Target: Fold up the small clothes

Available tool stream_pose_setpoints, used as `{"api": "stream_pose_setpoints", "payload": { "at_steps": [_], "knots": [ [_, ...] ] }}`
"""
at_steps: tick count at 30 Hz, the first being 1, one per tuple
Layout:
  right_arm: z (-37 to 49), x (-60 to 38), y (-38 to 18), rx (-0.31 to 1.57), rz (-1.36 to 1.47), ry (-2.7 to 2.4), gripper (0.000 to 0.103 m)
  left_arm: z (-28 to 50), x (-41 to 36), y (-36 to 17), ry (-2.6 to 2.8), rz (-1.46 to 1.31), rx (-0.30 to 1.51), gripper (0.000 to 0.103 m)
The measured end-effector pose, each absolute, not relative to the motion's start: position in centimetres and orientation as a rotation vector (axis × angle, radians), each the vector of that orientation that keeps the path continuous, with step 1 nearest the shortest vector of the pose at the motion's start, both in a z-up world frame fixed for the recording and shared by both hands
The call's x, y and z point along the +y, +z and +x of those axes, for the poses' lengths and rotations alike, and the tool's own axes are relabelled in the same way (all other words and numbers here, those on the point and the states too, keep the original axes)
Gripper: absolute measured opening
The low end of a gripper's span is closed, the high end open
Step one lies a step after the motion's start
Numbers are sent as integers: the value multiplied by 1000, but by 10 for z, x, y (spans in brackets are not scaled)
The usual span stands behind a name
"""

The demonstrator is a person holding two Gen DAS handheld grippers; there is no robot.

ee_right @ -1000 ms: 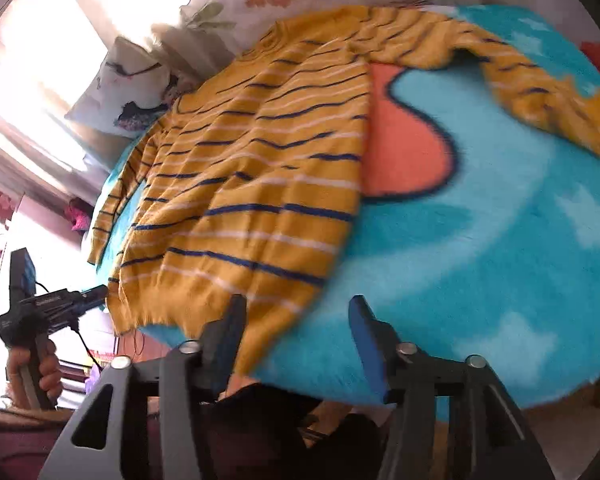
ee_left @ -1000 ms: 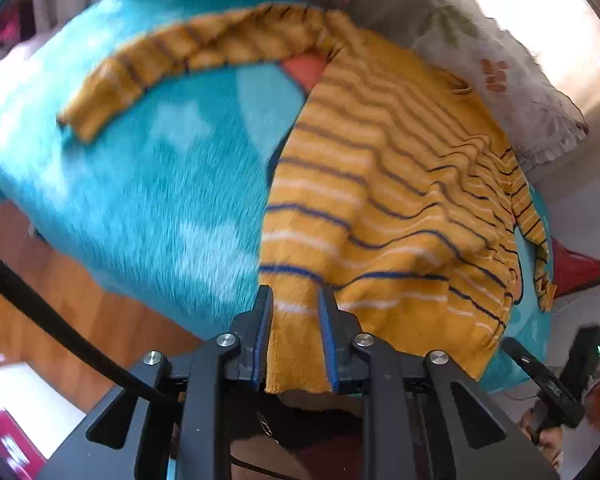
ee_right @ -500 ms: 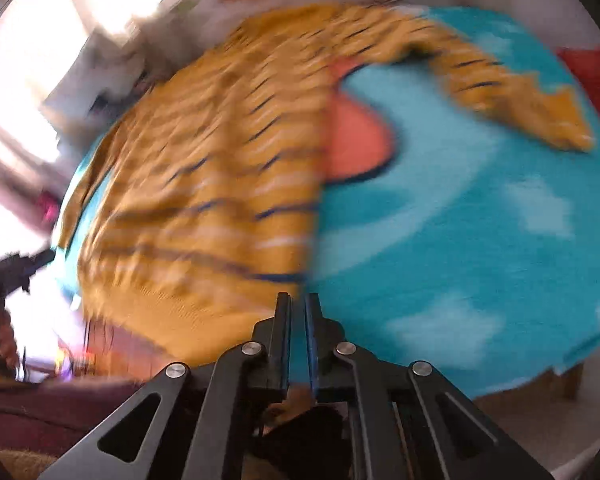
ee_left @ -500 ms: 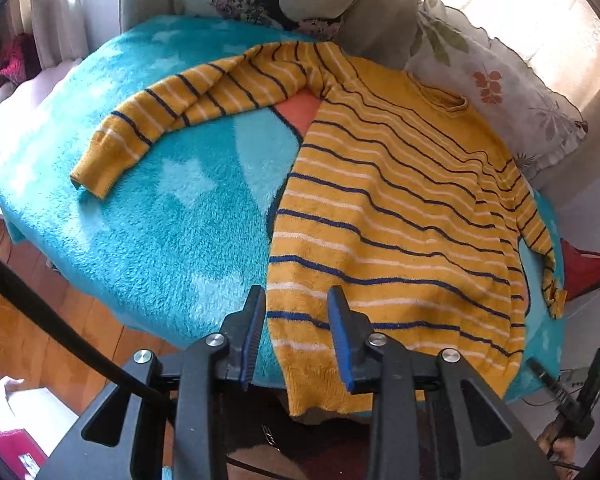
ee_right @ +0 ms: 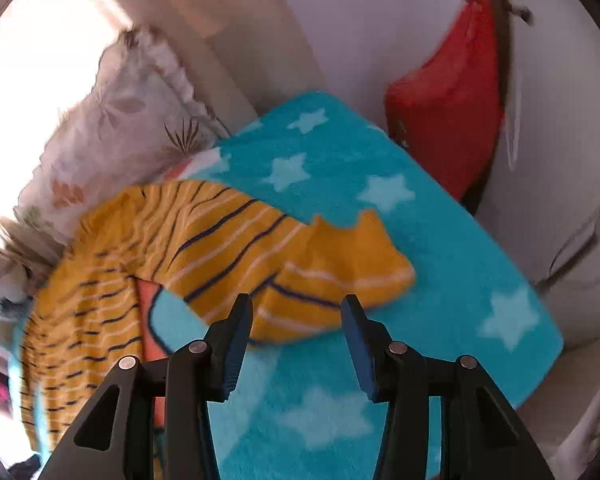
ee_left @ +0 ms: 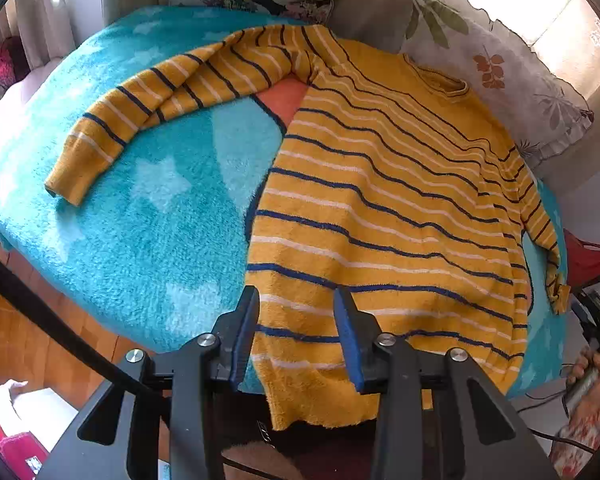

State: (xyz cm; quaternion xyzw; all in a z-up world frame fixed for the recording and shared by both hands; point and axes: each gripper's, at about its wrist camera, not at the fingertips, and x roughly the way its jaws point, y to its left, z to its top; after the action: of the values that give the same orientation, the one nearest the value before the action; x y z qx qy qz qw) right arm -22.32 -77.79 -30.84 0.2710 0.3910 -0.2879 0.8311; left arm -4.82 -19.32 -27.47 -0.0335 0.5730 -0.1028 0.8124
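A yellow striped sweater (ee_left: 380, 208) is lying spread face-up on a teal blanket (ee_left: 148, 216), its hem hanging a little over the near edge and one sleeve (ee_left: 160, 100) stretching out to the side across the star pattern. The left gripper (ee_left: 296, 340) is hovering over the hem with its jaws opening; the knit is showing between them, but the pads are not pressing on it, so nothing is being held there. The right gripper (ee_right: 298, 336) is pointing at the other sleeve's cuff (ee_right: 332, 284), which is lying partly doubled on the blanket, and its jaws are also opening, standing fairly wide with the cuff edge just ahead of them and nothing clamped. The step in hand is looking like a sleeve fold, so the right claw should be coming down square on the cuff, pinching both knit layers without catching the blanket pile, then carrying the sleeve flat across the chest while the left side is keeping the hem from sliding off the edge. No basket, box or other container is showing in either view, so nothing is being held in one.
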Motion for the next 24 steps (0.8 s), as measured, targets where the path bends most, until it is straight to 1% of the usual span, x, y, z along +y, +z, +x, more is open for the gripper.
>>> {"api": "stream_pose_setpoints", "payload": {
  "at_steps": [2,3,4,5,6,7,11,14,15,18,20,22,24],
  "knots": [
    [-196,-782,-327,915,518,-638,50,-45,-197,-278,-232,-74,1234,37],
    [-180,-784,-342,996,472,-658,48,-43,-199,-281,-235,-75,1238,37],
    [-179,-787,-354,1036,454,-653,39,-40,-201,-283,-238,-75,1241,37],
    [-175,-788,-354,1028,439,-650,21,-38,-202,-282,-240,-74,1241,37],
    [-175,-789,-347,1024,423,-653,6,-36,-203,-282,-241,-72,1236,37],
    [-179,-791,-334,994,427,-649,6,-33,-204,-282,-242,-70,1230,37],
    [-232,-794,-258,692,494,-585,6,-21,-211,-283,-246,-81,1231,39],
    [-280,-788,-236,565,528,-585,6,-17,-218,-278,-280,-62,1231,39],
    [-296,-787,-241,552,544,-595,6,-16,-223,-279,-291,-55,1232,39],
    [-322,-801,-289,617,657,-639,6,-20,-233,-282,-315,-38,1244,40],
    [-340,-816,-333,652,823,-650,6,-18,-242,-285,-334,-19,1261,40],
    [-359,-825,-364,640,972,-666,8,-20,-251,-288,-348,6,1273,40],
    [-372,-826,-372,612,1029,-681,12,-22,-257,-288,-354,23,1276,40]
  ]
}}
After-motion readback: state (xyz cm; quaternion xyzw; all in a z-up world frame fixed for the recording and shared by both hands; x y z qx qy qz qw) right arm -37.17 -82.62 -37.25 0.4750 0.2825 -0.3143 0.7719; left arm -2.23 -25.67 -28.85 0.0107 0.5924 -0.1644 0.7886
